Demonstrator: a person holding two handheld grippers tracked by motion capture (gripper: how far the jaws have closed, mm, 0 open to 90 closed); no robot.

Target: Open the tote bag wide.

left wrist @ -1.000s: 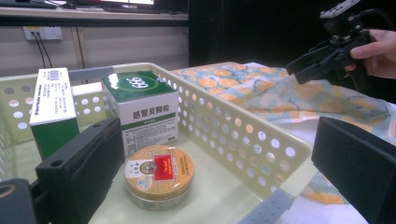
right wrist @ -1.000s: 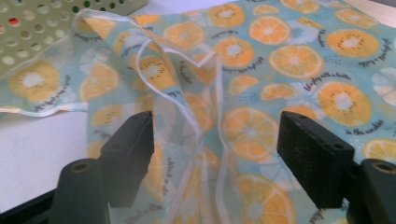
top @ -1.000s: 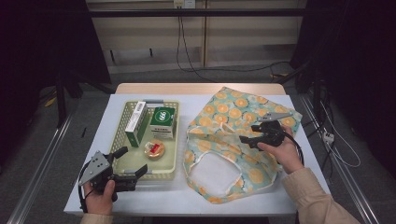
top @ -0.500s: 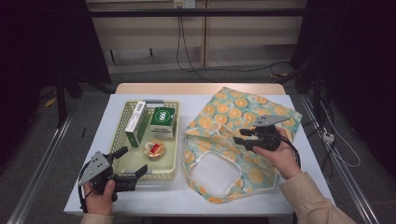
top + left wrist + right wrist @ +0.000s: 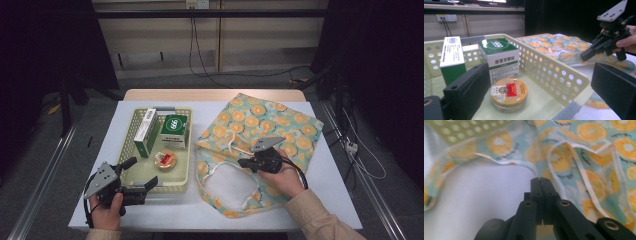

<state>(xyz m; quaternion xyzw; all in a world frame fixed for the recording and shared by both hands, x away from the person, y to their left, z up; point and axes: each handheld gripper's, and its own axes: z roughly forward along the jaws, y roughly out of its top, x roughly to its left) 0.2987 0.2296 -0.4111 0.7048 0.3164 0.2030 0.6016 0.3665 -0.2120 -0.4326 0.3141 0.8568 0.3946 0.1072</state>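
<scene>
1. Right gripper (image 5: pixel 243 163) had just been closing; its jaws met at the white-trimmed rim of the orange-patterned fabric tote bag (image 5: pixel 260 125), whether pinching cloth I cannot tell.
2. Left gripper (image 5: pixel 141 174) hovered wide open and empty at the pale-green perforated plastic basket (image 5: pixel 131 131).
3. Nothing looked packed: two green-and-white boxes (image 5: pixel 174 131) and the round orange tin (image 5: pixel 165 159) lay in the basket, and the bag lay flat.
4. Right hand (image 5: pixel 286 175) reached leftward across the bag's mouth.
</scene>
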